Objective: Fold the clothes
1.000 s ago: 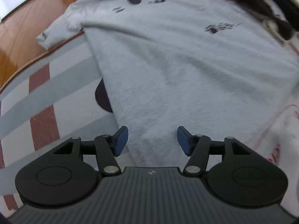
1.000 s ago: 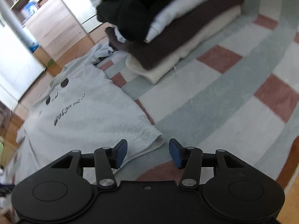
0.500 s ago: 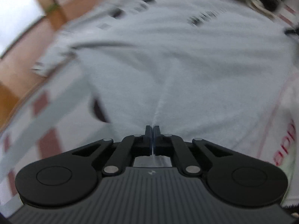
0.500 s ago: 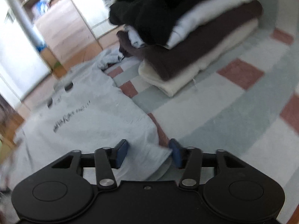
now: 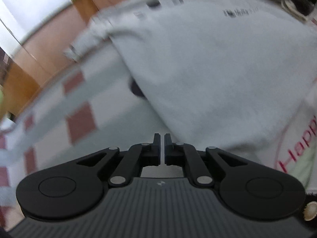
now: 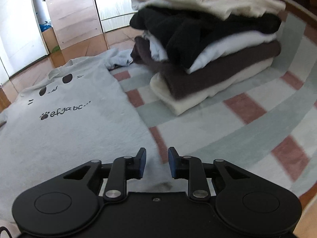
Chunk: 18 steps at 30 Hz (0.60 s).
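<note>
A light grey T-shirt (image 5: pixel 208 69) with a cat face and small black lettering lies spread, front up, on a checked rug (image 6: pixel 247 134). At the near hem my left gripper (image 5: pixel 162 136) is shut, its jaws almost touching, with the hem's edge pinched in them. That view is blurred. In the right wrist view the same T-shirt (image 6: pixel 69 130) runs up to my right gripper (image 6: pixel 157 152). Its bottom corner is bunched between the blue pads (image 6: pixel 142 164), which press on it while the jaws are opening slightly.
A stack of folded clothes (image 6: pixel 214 59) in cream, brown, white and black stands on the rug beyond the right gripper. A white cloth with pink lettering (image 5: pixel 297 138) lies under the shirt's right side. Wooden floor (image 5: pixel 59 39) and pale cabinets (image 6: pixel 111 4) border the rug.
Both grippers stood open over the hem, then closed on it, the left fully and the right on the corner. Both have since risen a little, drawing the hem with them.
</note>
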Tool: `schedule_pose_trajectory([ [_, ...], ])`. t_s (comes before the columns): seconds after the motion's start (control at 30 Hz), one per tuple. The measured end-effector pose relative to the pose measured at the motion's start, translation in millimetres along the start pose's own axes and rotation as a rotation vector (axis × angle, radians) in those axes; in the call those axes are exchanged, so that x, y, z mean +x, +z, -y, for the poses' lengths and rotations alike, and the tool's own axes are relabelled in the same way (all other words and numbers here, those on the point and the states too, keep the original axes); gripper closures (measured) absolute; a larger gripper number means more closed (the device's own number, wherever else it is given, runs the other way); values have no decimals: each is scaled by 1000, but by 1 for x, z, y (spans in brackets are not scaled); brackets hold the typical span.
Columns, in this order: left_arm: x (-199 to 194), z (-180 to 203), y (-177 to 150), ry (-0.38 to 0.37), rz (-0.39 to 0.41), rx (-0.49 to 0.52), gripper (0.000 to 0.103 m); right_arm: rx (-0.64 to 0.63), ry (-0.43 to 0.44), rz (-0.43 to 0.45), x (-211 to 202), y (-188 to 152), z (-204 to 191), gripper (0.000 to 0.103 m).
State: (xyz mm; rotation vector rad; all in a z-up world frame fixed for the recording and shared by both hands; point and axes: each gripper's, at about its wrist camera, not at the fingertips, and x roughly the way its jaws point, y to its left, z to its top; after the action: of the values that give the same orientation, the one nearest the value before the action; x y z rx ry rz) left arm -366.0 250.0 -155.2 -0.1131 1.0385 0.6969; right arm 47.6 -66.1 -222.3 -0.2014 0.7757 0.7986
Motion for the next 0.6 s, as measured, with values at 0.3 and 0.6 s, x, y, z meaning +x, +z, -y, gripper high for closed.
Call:
schedule_pose_trajectory([
  [0.3, -11, 10, 24, -140, 188, 111, 60, -423, 53, -72, -22, -28, -20, 74],
  [0.6, 14, 84, 34, -280, 350, 392, 58, -266, 73, -16, -2, -14, -8, 73],
])
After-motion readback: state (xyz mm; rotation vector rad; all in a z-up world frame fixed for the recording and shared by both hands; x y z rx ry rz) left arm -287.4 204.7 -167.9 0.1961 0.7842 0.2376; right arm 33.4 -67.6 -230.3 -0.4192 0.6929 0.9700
